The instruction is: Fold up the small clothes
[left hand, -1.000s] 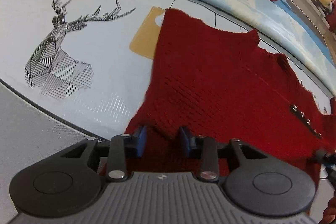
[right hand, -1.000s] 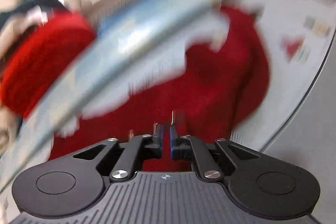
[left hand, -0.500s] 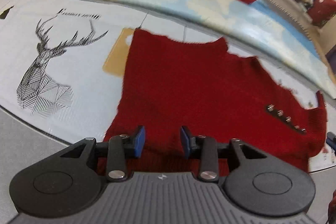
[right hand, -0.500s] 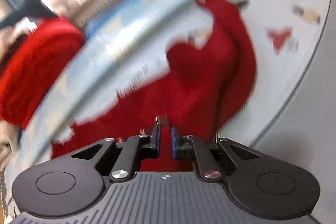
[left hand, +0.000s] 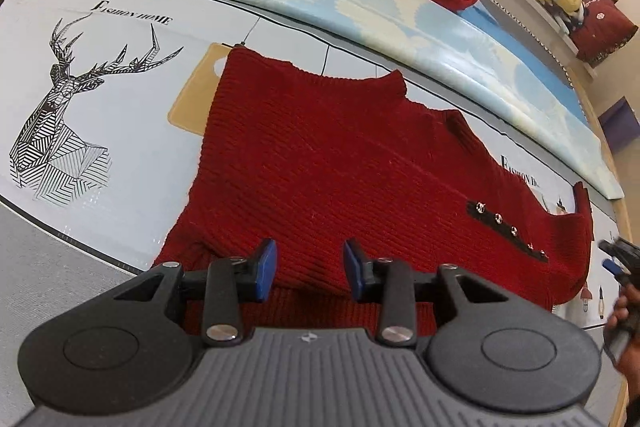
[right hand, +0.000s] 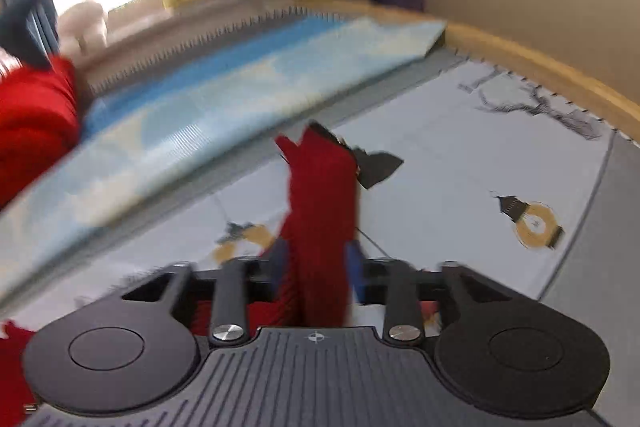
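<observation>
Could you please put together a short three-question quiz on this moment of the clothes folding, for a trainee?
1. True or false: the dark red knitted sweater lies spread on the pale printed mat.
2. Which drawing lies left of the sweater in the left wrist view: A) a black line-drawn deer, B) a sailing boat, C) a bicycle?
3. What runs between the open jaws of the right gripper?

Key: 1 true. 2 A. 3 a strip of the red sweater; these jaws have just been opening. The left gripper also stands open above the sweater.
</observation>
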`<state>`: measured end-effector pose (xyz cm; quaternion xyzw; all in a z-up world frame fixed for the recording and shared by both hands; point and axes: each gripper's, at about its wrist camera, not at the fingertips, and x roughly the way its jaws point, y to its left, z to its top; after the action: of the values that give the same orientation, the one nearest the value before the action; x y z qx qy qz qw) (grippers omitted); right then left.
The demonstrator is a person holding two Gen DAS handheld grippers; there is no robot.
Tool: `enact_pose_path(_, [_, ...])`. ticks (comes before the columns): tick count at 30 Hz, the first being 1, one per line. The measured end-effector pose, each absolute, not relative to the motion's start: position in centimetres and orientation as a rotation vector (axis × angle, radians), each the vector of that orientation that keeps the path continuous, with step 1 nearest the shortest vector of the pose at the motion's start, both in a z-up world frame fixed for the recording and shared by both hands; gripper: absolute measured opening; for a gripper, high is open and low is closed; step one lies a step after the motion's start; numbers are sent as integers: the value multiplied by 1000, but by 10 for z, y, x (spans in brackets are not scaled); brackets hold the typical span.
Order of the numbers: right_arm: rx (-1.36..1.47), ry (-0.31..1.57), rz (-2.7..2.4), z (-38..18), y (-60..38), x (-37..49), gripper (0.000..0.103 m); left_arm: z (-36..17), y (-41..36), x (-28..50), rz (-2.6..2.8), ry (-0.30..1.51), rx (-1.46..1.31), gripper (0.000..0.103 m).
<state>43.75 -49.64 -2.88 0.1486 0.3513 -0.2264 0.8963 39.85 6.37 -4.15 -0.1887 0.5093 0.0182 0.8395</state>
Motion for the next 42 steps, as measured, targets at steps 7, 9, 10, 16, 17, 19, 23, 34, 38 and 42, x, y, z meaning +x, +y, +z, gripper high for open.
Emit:
enact_pose_path(7, [252, 824, -428, -64, -505, 483, 49, -42, 70, 399, 47, 1082, -406, 41])
enact_pose_path(9, [180, 844, -442, -66, -500, 489, 46, -42, 71, 399, 43, 1084, -407, 41])
enact_pose_path(10, [166, 850, -451, -65, -501, 490, 33, -41, 71, 399, 43, 1084, -409, 41])
enact_pose_path(16, [279, 751, -548, -37, -516, 469, 9, -35, 82, 396, 55, 1067, -445, 41])
enact_pose_path(17, [274, 729, -555, -29, -513, 465, 9, -33, 85, 396, 57, 1062, -453, 41])
enact_pose_path(19, [249, 661, -533, -7, -494, 458, 9, -29, 92, 393, 65, 1050, -471, 41])
enact_pose_path(23, [187, 501, -359, 47, -419, 442, 9, -22, 111, 390, 96, 1029, -514, 41])
enact_pose_path(34, [99, 792, 378, -7, -168, 385, 23, -15, 144, 384, 130, 1009, -628, 42])
enact_pose_path(38, [73, 1002, 318, -47, -168, 362, 23, -14, 149, 381, 124, 1011, -644, 42])
enact_pose_path(42, [160, 1016, 199, -24, -201, 341, 29, -19, 151, 384, 124, 1017, -657, 42])
